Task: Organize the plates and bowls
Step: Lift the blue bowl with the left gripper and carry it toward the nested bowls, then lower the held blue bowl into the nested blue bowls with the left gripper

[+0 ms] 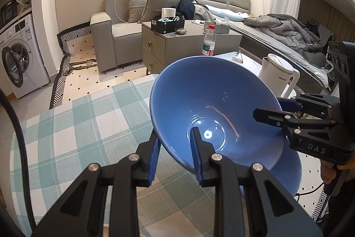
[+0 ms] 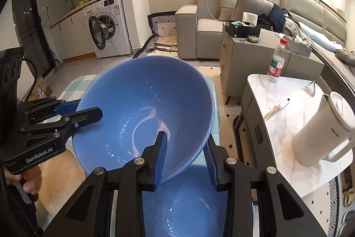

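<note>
Both grippers had the deep glossy blue ceramic bowl (image 1: pixel 208 103) tilted up off the surface: the left gripper (image 1: pixel 175 139) was clamped on its near rim, one finger inside the bowl and one outside, while the right gripper (image 2: pixel 186 143) was pinched on the opposite rim the same way. Directly below the right gripper sat a second blue bowl (image 2: pixel 188 203), and to that gripper's right stood a white lidded kettle (image 2: pixel 324 132) on a white marble-topped table (image 2: pixel 286 108).
</note>
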A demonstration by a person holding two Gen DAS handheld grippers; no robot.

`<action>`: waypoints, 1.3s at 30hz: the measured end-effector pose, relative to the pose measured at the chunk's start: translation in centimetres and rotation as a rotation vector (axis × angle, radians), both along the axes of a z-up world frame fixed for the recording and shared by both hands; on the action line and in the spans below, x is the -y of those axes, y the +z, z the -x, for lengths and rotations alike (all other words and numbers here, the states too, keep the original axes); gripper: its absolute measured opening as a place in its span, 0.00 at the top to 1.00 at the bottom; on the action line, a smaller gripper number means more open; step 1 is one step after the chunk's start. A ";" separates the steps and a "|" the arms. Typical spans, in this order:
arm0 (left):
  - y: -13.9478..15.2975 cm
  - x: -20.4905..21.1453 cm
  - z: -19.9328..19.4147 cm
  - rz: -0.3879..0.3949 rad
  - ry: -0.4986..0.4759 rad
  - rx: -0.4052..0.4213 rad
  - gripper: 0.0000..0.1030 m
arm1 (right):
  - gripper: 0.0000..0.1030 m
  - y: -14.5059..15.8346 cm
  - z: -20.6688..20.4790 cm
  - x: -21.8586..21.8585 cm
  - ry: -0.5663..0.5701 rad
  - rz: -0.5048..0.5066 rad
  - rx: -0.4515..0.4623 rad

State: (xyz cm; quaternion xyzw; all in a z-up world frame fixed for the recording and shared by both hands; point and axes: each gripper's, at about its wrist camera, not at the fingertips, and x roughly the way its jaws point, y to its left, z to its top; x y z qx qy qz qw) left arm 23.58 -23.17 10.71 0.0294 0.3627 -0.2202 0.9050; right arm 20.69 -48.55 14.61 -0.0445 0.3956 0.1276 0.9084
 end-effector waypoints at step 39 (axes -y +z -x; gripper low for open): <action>0.0 3.2 4.4 -0.006 -0.160 0.018 0.76 | 0.60 1.0 9.6 2.2 -0.191 -0.063 0.089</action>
